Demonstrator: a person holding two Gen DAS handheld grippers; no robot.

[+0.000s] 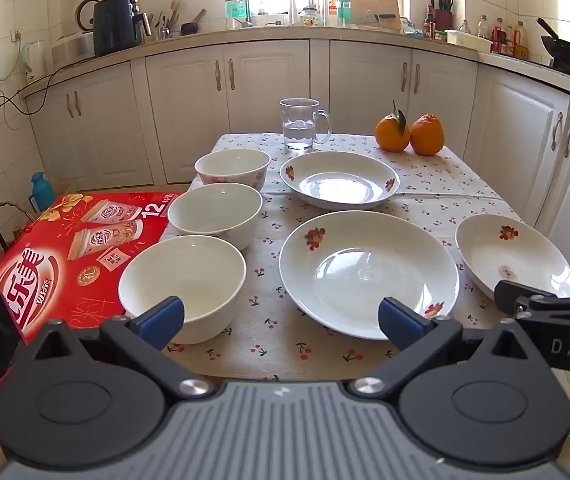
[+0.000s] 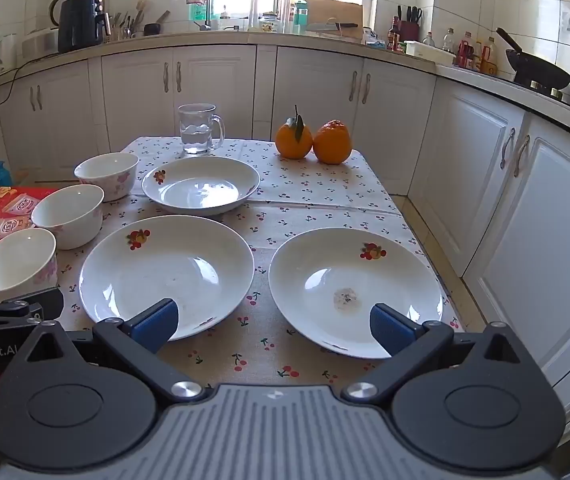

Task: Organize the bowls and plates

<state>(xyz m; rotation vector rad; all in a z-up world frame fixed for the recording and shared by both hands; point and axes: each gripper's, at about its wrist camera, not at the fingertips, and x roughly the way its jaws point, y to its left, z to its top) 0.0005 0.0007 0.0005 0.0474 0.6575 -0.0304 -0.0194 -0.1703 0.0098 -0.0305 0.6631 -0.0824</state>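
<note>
Both grippers hang above the near edge of the table, which wears a cherry-print cloth, tilted down toward it. Left gripper: fingers spread wide, nothing between them; its blue pads frame the gap between the near bowl and the middle plate. Right gripper: fingers likewise wide apart and empty, one pad over the middle plate, the other over the right plate. Three bowls stand in a row along the table's left edge: near bowl, middle bowl and far bowl, each just beside the next; contact cannot be told. Three plates lie apart from one another: middle plate, right plate with a brownish spot at its centre, and far plate behind them. At the far edge stand a glass mug holding water and two oranges side by side. A red carton sits left of the table, beside the bowls.
</note>
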